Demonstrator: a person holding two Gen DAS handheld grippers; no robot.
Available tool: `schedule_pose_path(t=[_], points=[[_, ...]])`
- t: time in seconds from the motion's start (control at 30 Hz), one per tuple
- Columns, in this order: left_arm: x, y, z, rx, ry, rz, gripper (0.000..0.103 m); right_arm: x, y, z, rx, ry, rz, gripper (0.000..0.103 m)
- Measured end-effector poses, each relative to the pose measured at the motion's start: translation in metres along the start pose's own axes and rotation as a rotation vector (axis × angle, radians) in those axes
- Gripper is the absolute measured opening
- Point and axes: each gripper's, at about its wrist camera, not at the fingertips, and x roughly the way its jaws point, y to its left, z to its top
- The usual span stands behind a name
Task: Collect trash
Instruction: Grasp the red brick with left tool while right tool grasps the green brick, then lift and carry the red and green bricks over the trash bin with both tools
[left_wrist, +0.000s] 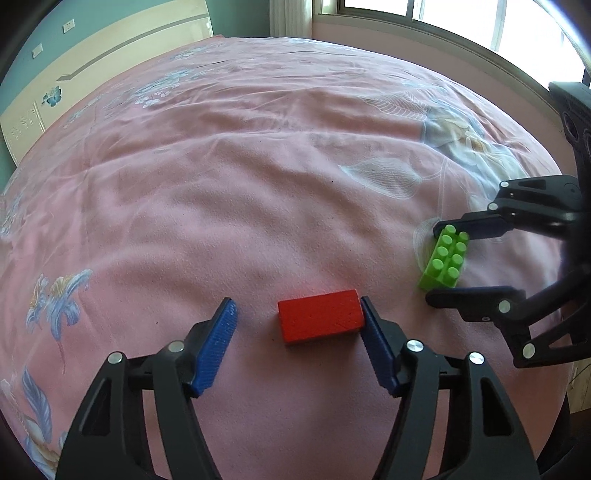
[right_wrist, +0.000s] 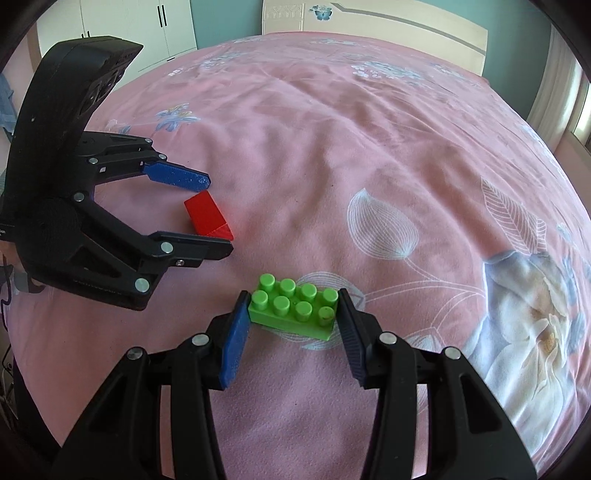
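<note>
A red wooden block (left_wrist: 319, 319) lies on the pink bedspread (left_wrist: 258, 184). My left gripper (left_wrist: 298, 308) is open around it; the right finger touches the block's end and the left finger stands apart. A green studded toy brick (right_wrist: 294, 308) lies on the bedspread, studs up. My right gripper (right_wrist: 293, 301) is closed against both its ends, and the brick still rests on the bed. In the left wrist view the brick (left_wrist: 445, 260) sits between the right gripper's fingers (left_wrist: 469, 227). In the right wrist view the red block (right_wrist: 207, 218) sits between the left gripper's fingers (right_wrist: 177, 176).
The bedspread has a floral print and soft wrinkles. A cream headboard (right_wrist: 373, 18) stands at the far end. A window (left_wrist: 461, 18) is beside the bed, and white wardrobe doors (right_wrist: 122, 26) stand at the far left.
</note>
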Motion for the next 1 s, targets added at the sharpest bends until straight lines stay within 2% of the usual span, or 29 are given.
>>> schedule_pose_path(t=[0.03,0.1,0.67,1.0], points=[[-0.001,0.000,0.001,0.001,0.003,0.005,0.053,0.000,0.000,0.000,-0.001,0.000,0.001,0.048],[-0.002,-0.002,0.001,0.011,0.009,0.010,0.044,0.000,-0.001,0.000,0.002,-0.004,0.004,0.048],[-0.010,-0.011,-0.004,0.018,0.028,0.044,0.044,-0.009,0.000,-0.002,0.004,-0.011,0.016,0.048],[-0.037,-0.023,-0.019,0.022,0.013,0.060,0.044,-0.032,0.010,-0.010,0.001,-0.030,0.023,0.048]])
